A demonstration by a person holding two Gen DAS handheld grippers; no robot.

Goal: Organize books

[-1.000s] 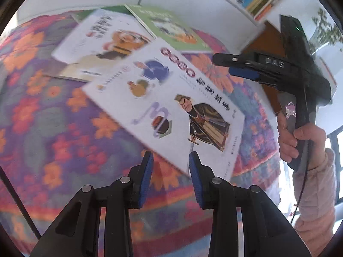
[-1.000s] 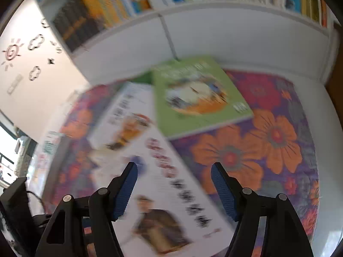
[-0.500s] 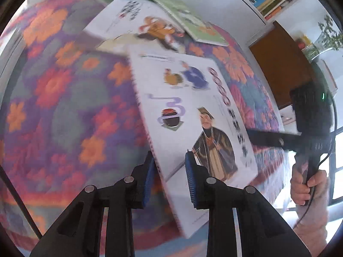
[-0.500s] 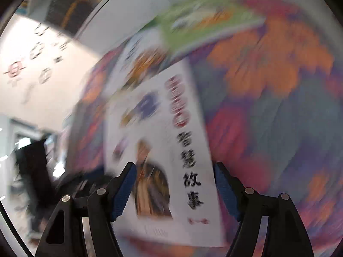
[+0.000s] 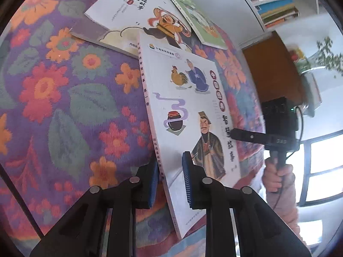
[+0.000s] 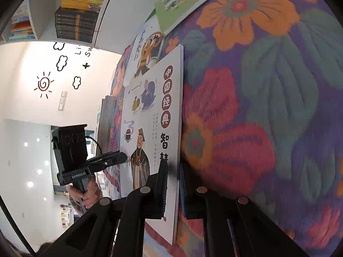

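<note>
since a second ago: white storybook turned from lying slantwise across the floral cloth to standing on edge, lengthways away from the left camera; both grippers have come onto it from opposite long edges.

item 1, left gripper: jaws have just been closing; blue pads now pinch the white storybook at its spine edge, near the lower corner, one pad on the cover and one behind.

item 2, right gripper: jaws have just been closing; pads clamp the same book at its open long edge, by the large black title characters. in the left view its finger presses the cover beside the robed figure.

item 3, second white book: flat on the cloth behind the held book, monkey figure on the cover, partly overlapped by it.

item 4, green book: flat, overlapping the second white book's far corner.

item 5, bookshelf: stacked volumes, beyond the cloth.
</note>
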